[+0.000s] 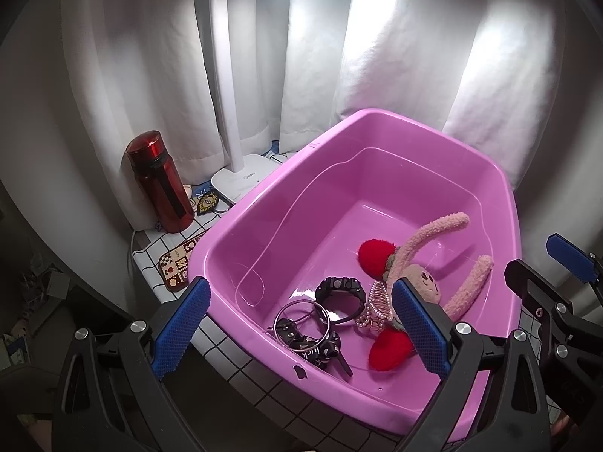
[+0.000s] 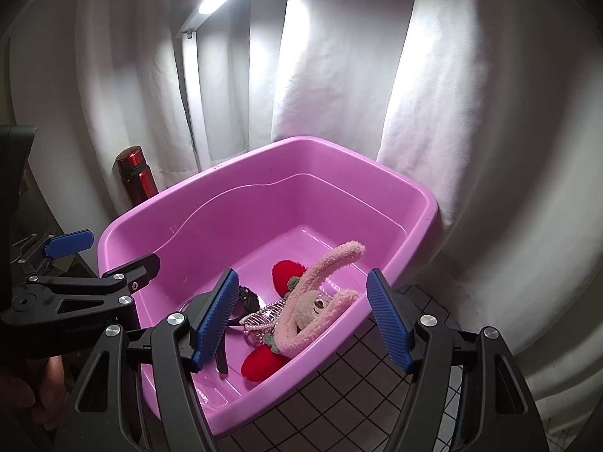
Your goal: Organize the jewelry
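Observation:
A pink plastic tub (image 1: 264,203) (image 2: 264,158) holds the jewelry. In its near corner lie a black watch (image 1: 340,289), silver bangles (image 1: 301,322), a black printed ribbon piece (image 1: 320,350), a pearl hair claw (image 1: 377,307) (image 2: 264,318) and a pink plush bunny headband with red pom-poms (image 1: 429,248) (image 2: 324,293). My left gripper (image 1: 301,329) hangs open over the tub's near rim with nothing between its pads. My right gripper (image 2: 301,318) stands open above the headband and claw, gripping nothing. Each gripper shows at the edge of the other's view.
A red bottle (image 1: 160,180) (image 2: 135,175) stands left of the tub against white curtains. A white desk lamp base (image 1: 241,179) sits behind it. A small patterned mat (image 1: 179,260) lies on the white checked tablecloth (image 1: 233,350). A hand holds the left gripper's handle (image 2: 41,395).

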`<state>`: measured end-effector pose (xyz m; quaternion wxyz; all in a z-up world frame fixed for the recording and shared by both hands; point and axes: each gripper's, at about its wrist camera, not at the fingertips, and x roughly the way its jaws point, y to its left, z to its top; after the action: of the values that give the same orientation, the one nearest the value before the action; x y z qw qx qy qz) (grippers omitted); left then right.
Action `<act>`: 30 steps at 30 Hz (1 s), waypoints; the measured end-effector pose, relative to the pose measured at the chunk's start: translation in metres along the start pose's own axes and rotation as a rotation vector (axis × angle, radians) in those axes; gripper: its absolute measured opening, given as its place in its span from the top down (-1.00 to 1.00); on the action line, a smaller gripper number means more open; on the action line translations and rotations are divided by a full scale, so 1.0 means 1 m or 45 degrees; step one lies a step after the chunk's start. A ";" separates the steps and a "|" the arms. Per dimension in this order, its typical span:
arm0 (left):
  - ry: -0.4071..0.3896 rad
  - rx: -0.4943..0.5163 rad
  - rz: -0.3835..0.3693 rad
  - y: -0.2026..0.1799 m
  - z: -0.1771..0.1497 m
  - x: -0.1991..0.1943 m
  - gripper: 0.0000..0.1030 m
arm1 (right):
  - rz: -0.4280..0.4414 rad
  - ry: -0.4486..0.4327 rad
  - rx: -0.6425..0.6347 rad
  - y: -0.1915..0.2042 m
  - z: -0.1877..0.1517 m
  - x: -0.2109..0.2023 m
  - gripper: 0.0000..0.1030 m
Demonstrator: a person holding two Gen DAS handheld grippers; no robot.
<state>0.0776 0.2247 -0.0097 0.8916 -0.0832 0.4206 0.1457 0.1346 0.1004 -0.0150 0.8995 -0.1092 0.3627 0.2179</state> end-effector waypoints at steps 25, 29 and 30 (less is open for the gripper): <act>-0.004 -0.015 0.014 0.004 0.001 -0.004 -0.85 | 0.001 -0.003 0.000 -0.001 0.000 -0.004 -0.31; -0.008 -0.013 0.015 0.003 0.001 -0.006 -0.85 | 0.000 -0.001 -0.003 -0.001 0.000 -0.005 -0.31; -0.008 -0.012 0.013 0.003 0.001 -0.006 -0.85 | 0.000 -0.002 -0.005 -0.001 0.000 -0.005 -0.31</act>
<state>0.0738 0.2263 -0.0051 0.8917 -0.0850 0.4176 0.1525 0.1325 0.0978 -0.0114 0.8995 -0.1108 0.3616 0.2187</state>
